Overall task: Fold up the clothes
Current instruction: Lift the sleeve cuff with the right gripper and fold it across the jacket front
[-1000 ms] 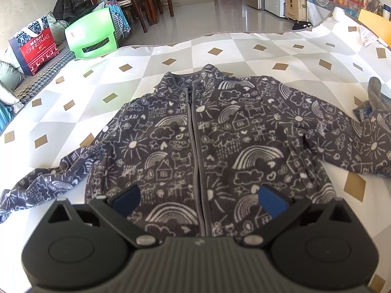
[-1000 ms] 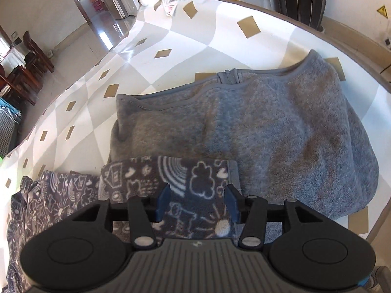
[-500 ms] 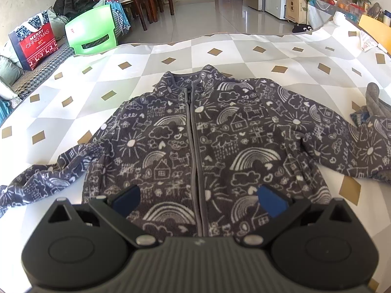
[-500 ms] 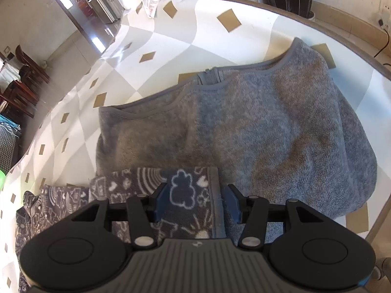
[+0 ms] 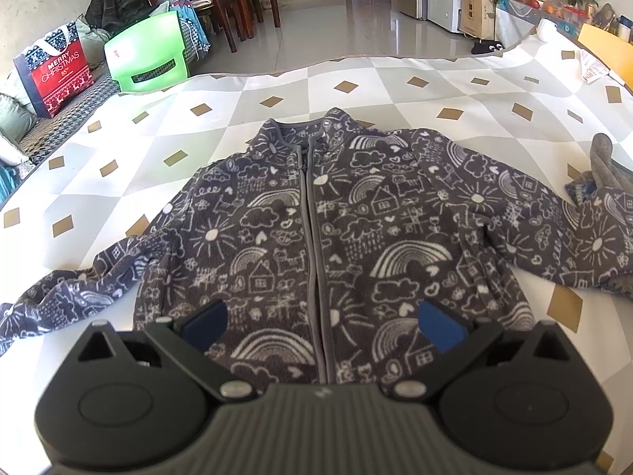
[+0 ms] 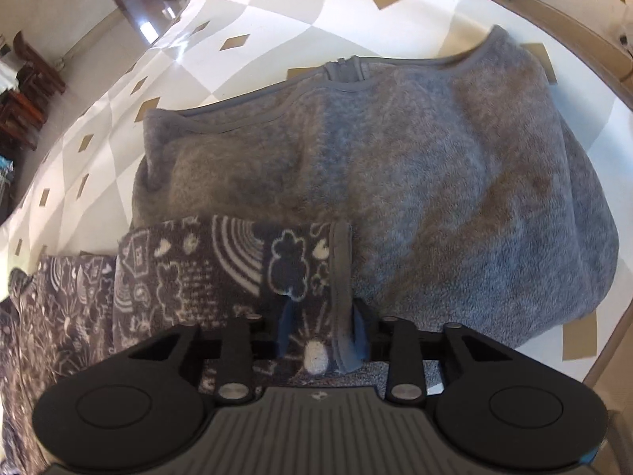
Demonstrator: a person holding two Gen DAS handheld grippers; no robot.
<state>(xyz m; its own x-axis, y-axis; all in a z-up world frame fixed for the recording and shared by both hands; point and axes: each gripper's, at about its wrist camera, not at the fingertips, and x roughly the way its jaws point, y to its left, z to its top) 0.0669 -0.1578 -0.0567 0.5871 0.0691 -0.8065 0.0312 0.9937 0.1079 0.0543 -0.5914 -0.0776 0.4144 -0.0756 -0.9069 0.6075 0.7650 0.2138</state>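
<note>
A dark grey zip jacket [image 5: 316, 217] printed with white doodles lies face up and spread flat on the diamond-patterned table cover [image 5: 356, 87]. My left gripper [image 5: 320, 320] hovers open over its bottom hem, nothing between its blue pads. In the right wrist view the jacket's sleeve cuff [image 6: 237, 261] rests on a plain grey fleece garment [image 6: 435, 178]. My right gripper [image 6: 322, 328] is closing its jaws on that cuff's edge, and the fabric bunches between the pads. The jacket's other sleeve [image 5: 79, 297] trails off to the left, crumpled.
The grey fleece garment [image 5: 605, 166] lies at the table's right end, close to the rounded table edge [image 6: 593, 91]. A paper slip [image 5: 593, 69] lies at the far right. Beyond the table stand a green chair [image 5: 146, 59] and a red Christmas bag [image 5: 55, 75].
The right gripper's jaws have narrowed onto the sleeve cuff, which now bunches between the pads. It tipped slightly over the cuff. The left gripper and the jacket body have not moved.
</note>
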